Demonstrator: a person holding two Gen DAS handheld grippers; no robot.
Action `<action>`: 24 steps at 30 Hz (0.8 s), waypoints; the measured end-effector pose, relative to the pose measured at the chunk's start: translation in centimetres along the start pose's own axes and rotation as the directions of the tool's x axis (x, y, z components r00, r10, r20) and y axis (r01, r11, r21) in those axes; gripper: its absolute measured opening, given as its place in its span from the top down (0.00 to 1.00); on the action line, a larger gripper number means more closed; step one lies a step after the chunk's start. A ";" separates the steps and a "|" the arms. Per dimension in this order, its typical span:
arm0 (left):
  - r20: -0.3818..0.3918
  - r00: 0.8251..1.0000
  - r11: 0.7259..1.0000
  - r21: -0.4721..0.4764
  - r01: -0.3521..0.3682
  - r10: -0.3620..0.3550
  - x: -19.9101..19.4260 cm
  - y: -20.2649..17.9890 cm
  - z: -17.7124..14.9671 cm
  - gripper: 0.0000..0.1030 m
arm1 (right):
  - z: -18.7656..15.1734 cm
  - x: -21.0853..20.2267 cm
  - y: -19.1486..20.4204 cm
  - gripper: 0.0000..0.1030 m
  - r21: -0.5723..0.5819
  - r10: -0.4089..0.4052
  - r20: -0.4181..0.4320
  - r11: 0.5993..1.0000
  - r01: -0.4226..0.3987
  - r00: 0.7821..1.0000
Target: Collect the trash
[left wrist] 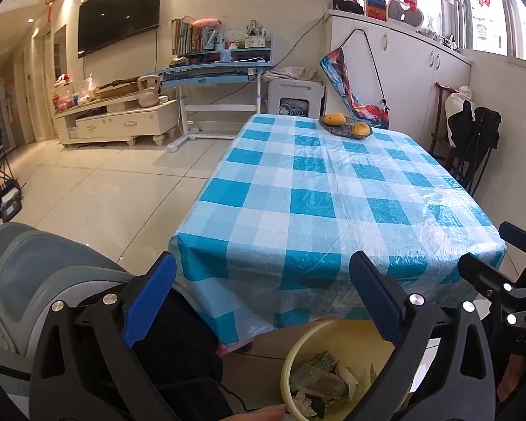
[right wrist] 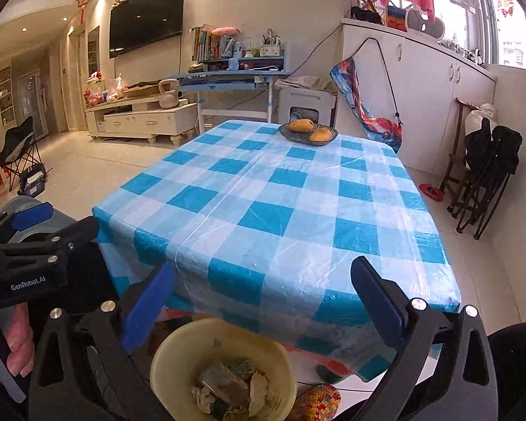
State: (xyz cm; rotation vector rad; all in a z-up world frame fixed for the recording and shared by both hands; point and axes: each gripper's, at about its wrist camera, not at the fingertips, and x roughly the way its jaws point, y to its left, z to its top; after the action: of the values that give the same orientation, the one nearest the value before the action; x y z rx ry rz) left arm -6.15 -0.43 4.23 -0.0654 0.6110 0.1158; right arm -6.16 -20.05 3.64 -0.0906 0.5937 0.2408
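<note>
Both blue-padded black grippers, left gripper (left wrist: 263, 294) and right gripper (right wrist: 263, 301), gape wide and empty above the pale yellow round plastic bin (right wrist: 164, 354) of crumpled trash (right wrist: 228, 389).

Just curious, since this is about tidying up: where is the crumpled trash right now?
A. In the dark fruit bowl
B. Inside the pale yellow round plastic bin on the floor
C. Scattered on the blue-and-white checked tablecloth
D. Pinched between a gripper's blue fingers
B: the crumpled paper and wrappers lie inside the pale yellow round plastic bin on the floor by the table's near edge.
</note>
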 end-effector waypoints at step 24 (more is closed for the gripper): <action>-0.026 1.000 0.999 -0.047 -0.006 0.004 1.3 0.8 0.2 0.07 | -0.1 -0.3 0.8 0.07 -0.033 -0.027 0.018 0.999 0.027 0.999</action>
State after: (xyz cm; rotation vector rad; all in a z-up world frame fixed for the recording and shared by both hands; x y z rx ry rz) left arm -5.04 0.49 3.65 -0.1112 0.6343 0.1344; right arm -6.71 -19.35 3.71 -0.1280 0.5708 0.2249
